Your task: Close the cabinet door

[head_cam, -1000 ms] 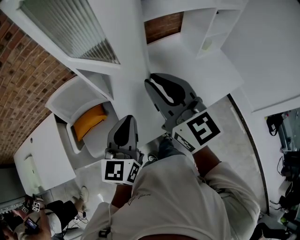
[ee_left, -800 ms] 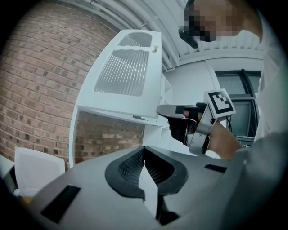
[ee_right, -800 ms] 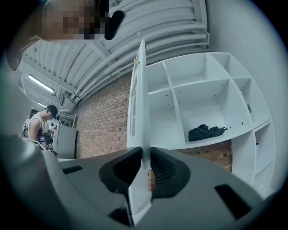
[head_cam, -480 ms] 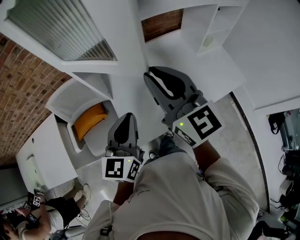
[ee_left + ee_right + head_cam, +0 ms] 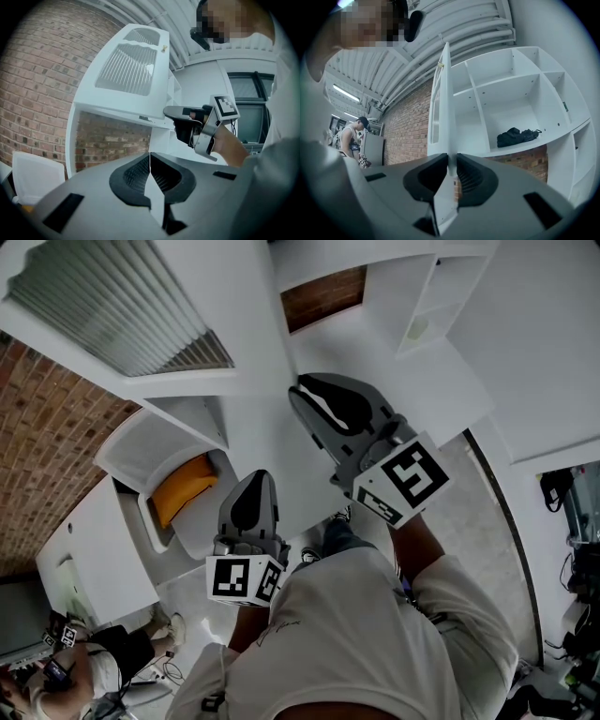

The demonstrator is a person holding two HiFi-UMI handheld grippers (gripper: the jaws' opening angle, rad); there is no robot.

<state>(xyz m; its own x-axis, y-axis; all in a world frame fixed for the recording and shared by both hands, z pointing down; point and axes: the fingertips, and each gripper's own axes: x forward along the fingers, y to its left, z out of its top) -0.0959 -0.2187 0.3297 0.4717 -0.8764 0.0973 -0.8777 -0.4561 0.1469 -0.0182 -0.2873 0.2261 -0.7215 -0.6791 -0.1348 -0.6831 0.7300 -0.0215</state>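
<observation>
Pinching the edge of the white cabinet door (image 5: 446, 105), which is standing open beside the shelves (image 5: 506, 101), the right gripper (image 5: 451, 165) is gripping while the left gripper (image 5: 150, 162) is staying pressed together.

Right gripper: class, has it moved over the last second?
Yes. In the head view the right gripper has edged up-frame, towards the white shelf unit.
</observation>
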